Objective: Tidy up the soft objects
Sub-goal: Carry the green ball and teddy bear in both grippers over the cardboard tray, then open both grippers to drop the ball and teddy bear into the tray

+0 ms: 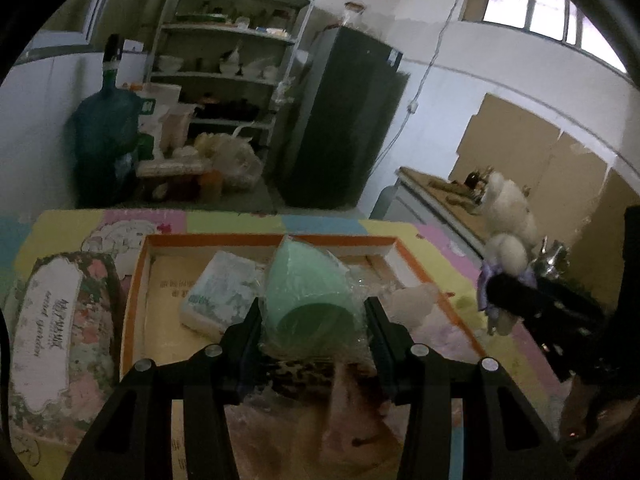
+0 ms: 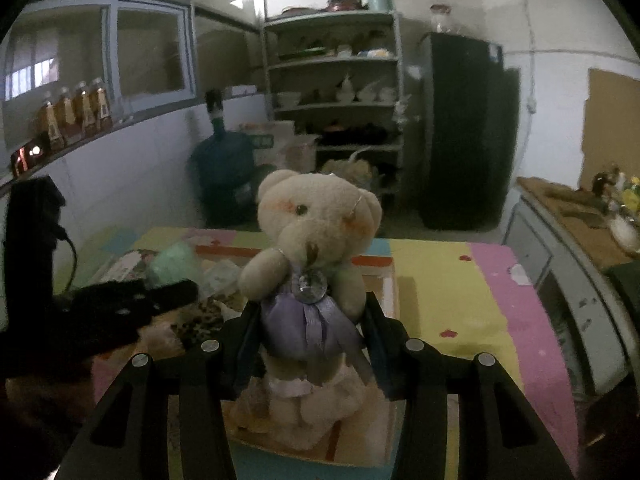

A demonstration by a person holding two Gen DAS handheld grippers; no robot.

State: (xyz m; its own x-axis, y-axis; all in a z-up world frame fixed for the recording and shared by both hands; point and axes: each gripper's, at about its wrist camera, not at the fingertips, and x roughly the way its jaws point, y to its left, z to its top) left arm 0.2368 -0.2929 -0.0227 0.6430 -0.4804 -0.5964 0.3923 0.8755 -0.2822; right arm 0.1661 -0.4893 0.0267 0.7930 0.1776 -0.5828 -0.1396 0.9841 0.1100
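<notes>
Above the colourful foam mat [image 1: 404,236], both grippers carry soft things over a shallow orange-rimmed box [image 1: 132,280]. The left gripper [image 1: 314,320] pinches a mint-green egg-shaped sponge [image 1: 308,280] in a clear plastic wrapper, its fingers pressing on either side of the wide end so that the narrow tip points away toward the far rim of the box. Holding it by the broad base likely gives the pads more to bite on than the slippery taper would. Inside the box lies a pale tissue pack [image 1: 218,292], with a small white soft item [image 1: 412,304] at its right side; a floral tin [image 1: 56,336] sits outside, just left of the box. The right gripper [image 2: 310,330] squeezes a cream teddy bear [image 2: 316,236] around its lilac satin dress, head upright above the fingers, legs dangling below. Gripping the padded waist probably keeps the toy balanced. Judging by this, both items are on their way to being set down in the box.
</notes>
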